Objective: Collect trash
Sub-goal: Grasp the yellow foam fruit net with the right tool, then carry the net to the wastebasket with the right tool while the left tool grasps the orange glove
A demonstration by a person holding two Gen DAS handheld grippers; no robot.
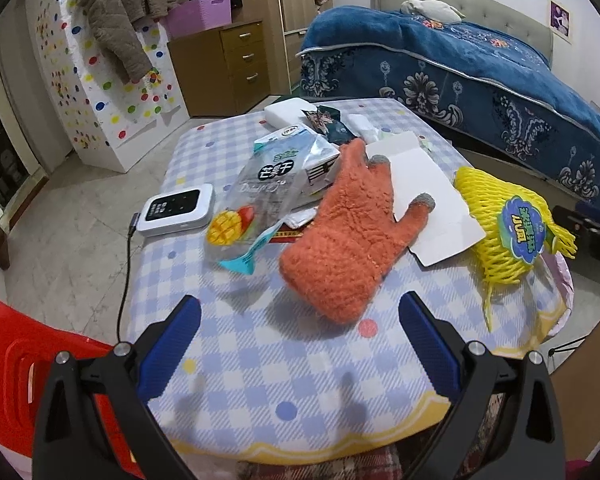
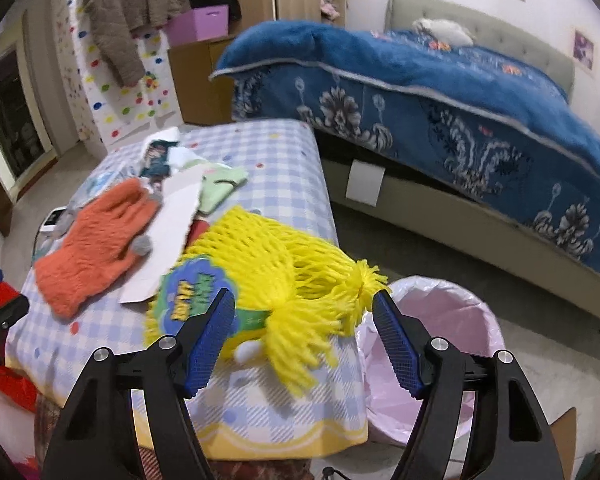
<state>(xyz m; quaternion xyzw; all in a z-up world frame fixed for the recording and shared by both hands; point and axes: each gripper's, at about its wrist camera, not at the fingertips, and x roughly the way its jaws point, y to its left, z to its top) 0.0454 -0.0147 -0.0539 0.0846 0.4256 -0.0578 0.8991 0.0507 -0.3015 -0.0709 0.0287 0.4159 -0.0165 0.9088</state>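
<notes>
A yellow foam fruit net [image 2: 268, 268] with a blue-green sticker lies at the table's right front corner; it also shows in the left wrist view [image 1: 504, 220]. My right gripper [image 2: 304, 312] is open, its jaws on either side of the net's frayed end. A bin with a pink liner [image 2: 432, 344] stands on the floor right of the table. My left gripper [image 1: 300, 316] is open and empty above the checked tablecloth [image 1: 260, 344], just short of an orange glove [image 1: 348, 236]. A clear mango snack bag [image 1: 260, 200], a white card [image 1: 432, 204] and wrappers [image 1: 328, 120] lie beyond.
A white device [image 1: 176, 210] with a cable sits at the table's left edge. A red plastic stool [image 1: 16, 368] stands at the near left. A bed with a blue blanket [image 2: 440, 96] lies to the right, drawers [image 1: 236, 64] behind.
</notes>
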